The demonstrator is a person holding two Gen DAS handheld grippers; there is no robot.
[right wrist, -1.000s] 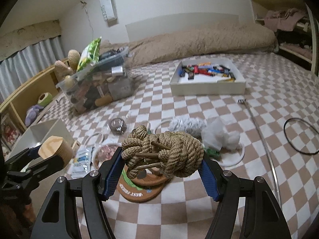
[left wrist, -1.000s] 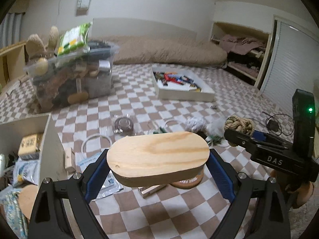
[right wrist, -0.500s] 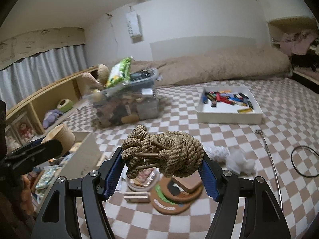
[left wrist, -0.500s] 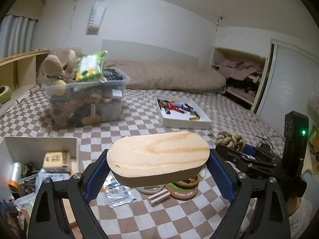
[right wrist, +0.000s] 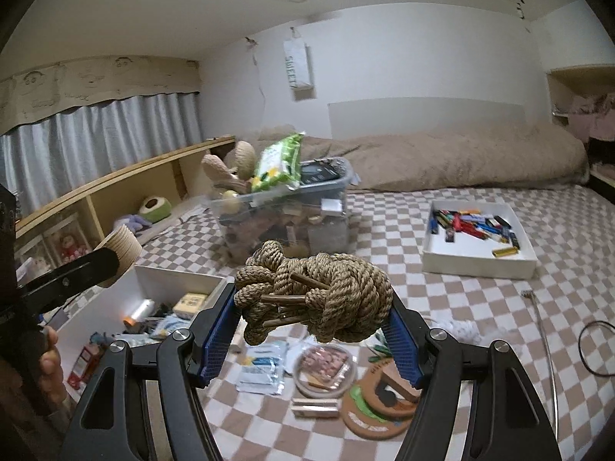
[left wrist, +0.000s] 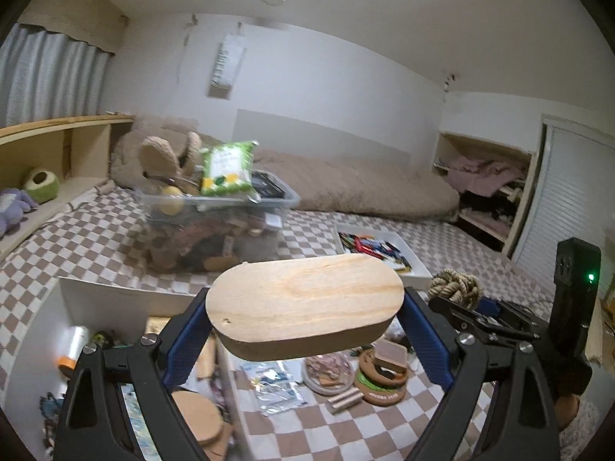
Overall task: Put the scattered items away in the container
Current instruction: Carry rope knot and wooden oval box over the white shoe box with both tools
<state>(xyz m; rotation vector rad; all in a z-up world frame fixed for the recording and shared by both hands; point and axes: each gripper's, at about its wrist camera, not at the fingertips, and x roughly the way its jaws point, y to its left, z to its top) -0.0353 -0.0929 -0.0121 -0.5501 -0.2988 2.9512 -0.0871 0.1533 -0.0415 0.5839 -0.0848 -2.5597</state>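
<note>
My left gripper [left wrist: 305, 326] is shut on an oval wooden block [left wrist: 303, 301], held in the air above the near rim of a white open box [left wrist: 127, 292] with several small items inside. My right gripper [right wrist: 313, 330] is shut on a knotted rope ball [right wrist: 319, 292] with brown sticks through it; the same rope ball [left wrist: 455, 288] shows at the right of the left wrist view. The white box [right wrist: 177, 274] lies low at the left of the right wrist view. Loose on the checkered floor lie foil packets [right wrist: 263, 365], a round dish [right wrist: 324, 367] and cork coasters [right wrist: 378, 411].
A full clear plastic bin [right wrist: 284, 207] stands behind the box. A white tray of lighters [right wrist: 476, 257] sits at the right. Brown bedding [right wrist: 461, 157] lies along the far wall, a wooden shelf [right wrist: 115, 188] along the left. A thin metal rod [right wrist: 544, 342] and black cable [right wrist: 592, 345] lie far right.
Both grippers rose and swung left with their loads; the white box has come under the left gripper, and the views now take in more wall and ceiling.
</note>
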